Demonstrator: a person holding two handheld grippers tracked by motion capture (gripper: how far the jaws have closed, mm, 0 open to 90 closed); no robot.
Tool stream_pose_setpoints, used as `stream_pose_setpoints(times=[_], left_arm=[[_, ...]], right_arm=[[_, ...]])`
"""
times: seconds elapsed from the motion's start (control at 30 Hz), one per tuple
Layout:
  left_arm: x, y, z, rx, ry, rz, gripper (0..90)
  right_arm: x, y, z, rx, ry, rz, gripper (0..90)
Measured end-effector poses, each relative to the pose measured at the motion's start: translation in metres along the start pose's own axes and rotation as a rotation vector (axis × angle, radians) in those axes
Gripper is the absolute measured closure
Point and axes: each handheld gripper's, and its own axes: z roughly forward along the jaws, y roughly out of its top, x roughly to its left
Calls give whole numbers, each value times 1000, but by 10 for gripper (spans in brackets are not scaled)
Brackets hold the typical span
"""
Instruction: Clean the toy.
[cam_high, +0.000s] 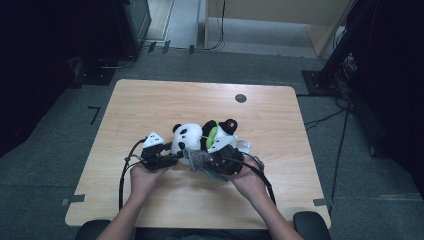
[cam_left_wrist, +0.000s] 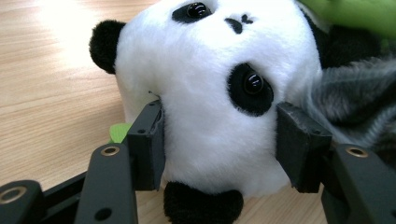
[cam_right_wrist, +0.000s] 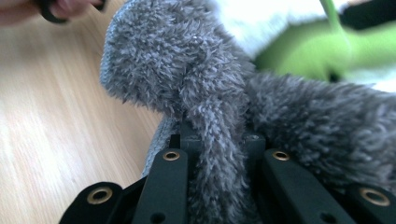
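the pale wooden worktop (cam_high: 150, 100) carries a small heap of soft toys near the person's edge, both hands reaching in around it. biggest in the heap is the black-and-white plush panda (cam_high: 189, 136), lying on its side with its head turned toward the left hand; a green fabric piece (cam_high: 212, 134) sits against its body, and beside that is a second black-and-white plush bit with a pink patch (cam_high: 229, 124), which i can't identify further.

the left gripper (cam_left_wrist: 219, 140) has its jaws on either side of the panda's head, the pads pressed into the white fur at the cheeks, so it's clamped on the head. that looks like a steadying hold, keeping the toy from sliding.

the right gripper (cam_right_wrist: 217, 154) has its jaws drawn together on a thin fold of fuzzy grey plush fabric (cam_right_wrist: 187, 74), which drapes over the panda's lower half. pinching such a narrow fold makes sense for limp cloth: it probably lets the grey piece be pulled off or along the panda while the other hand anchors it.
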Motion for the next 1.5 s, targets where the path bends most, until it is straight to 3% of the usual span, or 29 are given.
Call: stream_pose_setpoints(times=[0.13,0.3,0.5,0.7,0.83,1.0,1.07,1.1,1.17,1.33,1.43,1.5], left_arm=[[-1,0,0,6,1,10,422],[-2,0,1,5,-1,9,432],[-3,-1,0,3,1,14,432],[-3,-2,0,-6,2,7,425],[-5,-1,-1,-6,7,6,415],[-6,0,-1,-10,11,9,414],[-6,0,-1,-9,12,11,414],[-6,0,-1,-10,14,17,414],[-6,0,-1,-7,15,17,414],[-7,0,-1,-5,18,8,414],[-6,0,-1,-4,10,2,410],[-5,-1,-1,-4,8,-1,406]], right_arm=[[-8,-6,-10,9,-14,27,780],[-18,-8,-24,-23,-37,61,780],[-34,-9,-49,-78,-141,110,779],[-34,-2,-55,-127,-104,111,779],[-28,27,-57,-209,-83,93,776],[-19,66,-33,-211,-67,40,772],[-17,72,-25,-206,-60,34,772],[-13,82,-7,-192,-57,19,772],[-10,88,6,-178,-58,15,772],[-2,90,37,-124,-38,5,772],[2,83,42,-134,-40,-13,772],[2,78,41,-138,-25,1,772]])
